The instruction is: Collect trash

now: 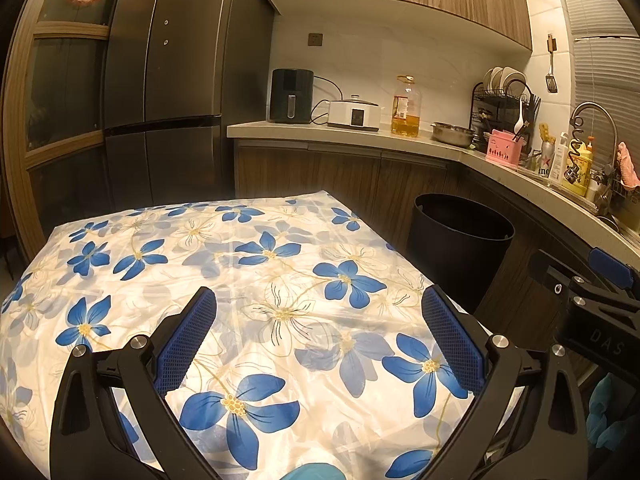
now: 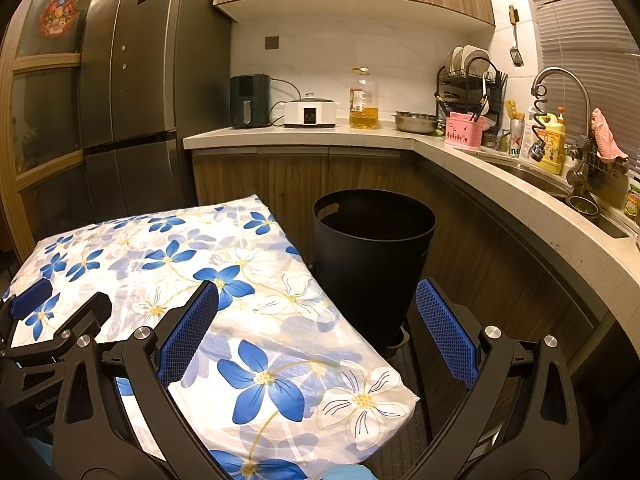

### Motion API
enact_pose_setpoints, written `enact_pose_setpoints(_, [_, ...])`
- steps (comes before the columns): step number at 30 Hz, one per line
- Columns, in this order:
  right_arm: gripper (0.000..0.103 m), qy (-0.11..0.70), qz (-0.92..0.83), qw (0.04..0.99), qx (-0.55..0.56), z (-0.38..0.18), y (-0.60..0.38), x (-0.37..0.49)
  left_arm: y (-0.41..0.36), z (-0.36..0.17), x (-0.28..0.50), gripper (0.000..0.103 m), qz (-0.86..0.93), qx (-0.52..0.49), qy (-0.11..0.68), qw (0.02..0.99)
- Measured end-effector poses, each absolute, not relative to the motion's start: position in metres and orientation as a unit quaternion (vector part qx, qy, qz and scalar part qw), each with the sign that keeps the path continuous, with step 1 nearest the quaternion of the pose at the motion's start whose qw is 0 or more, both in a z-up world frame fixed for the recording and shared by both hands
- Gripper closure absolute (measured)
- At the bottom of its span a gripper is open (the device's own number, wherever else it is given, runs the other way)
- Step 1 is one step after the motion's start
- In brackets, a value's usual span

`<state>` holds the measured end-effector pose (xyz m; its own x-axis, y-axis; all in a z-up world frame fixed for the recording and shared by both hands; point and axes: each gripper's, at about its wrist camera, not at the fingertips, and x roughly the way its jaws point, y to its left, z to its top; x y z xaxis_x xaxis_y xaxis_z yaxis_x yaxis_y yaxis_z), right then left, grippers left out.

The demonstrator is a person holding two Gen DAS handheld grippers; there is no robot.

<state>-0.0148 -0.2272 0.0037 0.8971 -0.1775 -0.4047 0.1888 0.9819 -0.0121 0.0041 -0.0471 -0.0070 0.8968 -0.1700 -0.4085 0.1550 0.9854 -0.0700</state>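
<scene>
A black round trash bin [image 1: 460, 248] stands on the floor to the right of the table, also in the right wrist view [image 2: 372, 256]. The table wears a white cloth with blue flowers [image 1: 224, 264], also seen in the right wrist view [image 2: 168, 256]. No trash shows on the cloth. My left gripper [image 1: 318, 336] is open and empty above the table's near part. My right gripper [image 2: 316, 332] is open and empty over the table's right edge, in front of the bin. The right gripper also shows at the right edge of the left wrist view [image 1: 600, 292].
A kitchen counter [image 2: 304, 134] runs behind and along the right, with an air fryer [image 2: 250, 100], a cooker [image 2: 310, 112], an oil bottle [image 2: 363, 98], a steel bowl [image 2: 416, 121], a dish rack [image 2: 472, 80] and a sink [image 2: 532, 176]. A dark fridge [image 1: 168, 80] stands at the back left.
</scene>
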Motion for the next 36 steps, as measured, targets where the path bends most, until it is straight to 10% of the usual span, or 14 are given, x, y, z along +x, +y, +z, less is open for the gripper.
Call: enact_pose_setpoints(36, [0.005, 0.207, -0.095, 0.974, 0.014, 0.003, -0.228, -0.0155, -0.0532, -0.008, 0.0039, 0.005, -0.084, -0.015, 0.212, 0.973])
